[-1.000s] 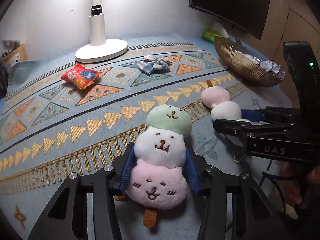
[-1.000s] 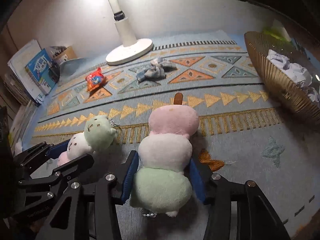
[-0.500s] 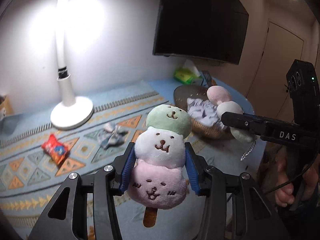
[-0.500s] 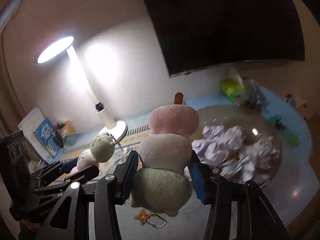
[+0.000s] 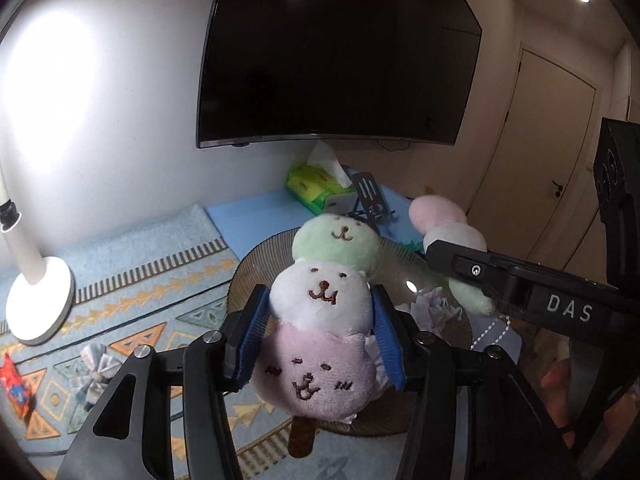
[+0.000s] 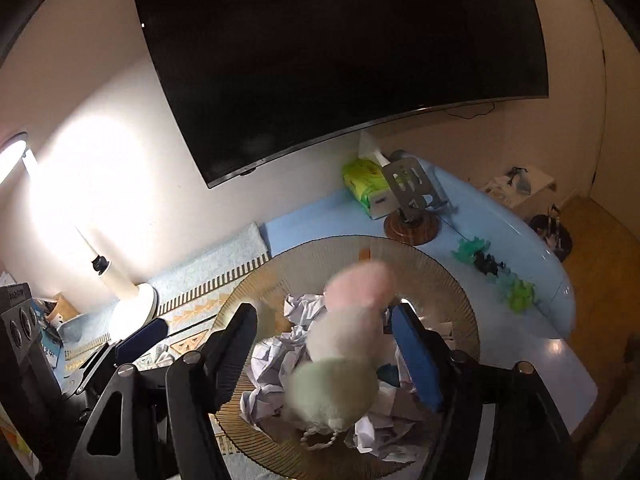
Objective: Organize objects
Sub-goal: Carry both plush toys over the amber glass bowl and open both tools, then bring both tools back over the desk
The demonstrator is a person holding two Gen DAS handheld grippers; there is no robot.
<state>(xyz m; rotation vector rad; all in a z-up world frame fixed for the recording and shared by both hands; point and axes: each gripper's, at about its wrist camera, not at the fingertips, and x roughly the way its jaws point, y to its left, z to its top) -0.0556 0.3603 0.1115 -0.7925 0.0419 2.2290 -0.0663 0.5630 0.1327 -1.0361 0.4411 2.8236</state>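
Observation:
A three-ball plush toy with stitched faces, green over white over pink, sits between the blue pads of my left gripper. Its jaws are opening, but the pads still touch the toy's sides. A second plush toy, pink, white and green, hangs blurred between the fingers of my right gripper. Those jaws are opening, with a clear gap on the left side. Both toys are above the ribbed gold bowl of crumpled paper. The right gripper appears on the right of the left wrist view.
A white lamp stands on the patterned rug at the left, with a red snack packet and a fabric bow nearby. Behind the bowl are a green tissue pack, a metal stand and a dark screen.
Both grippers lifted their toys off the rug and carried them to the right, over the bowl. The right jaws have spread and its toy is slipping down.

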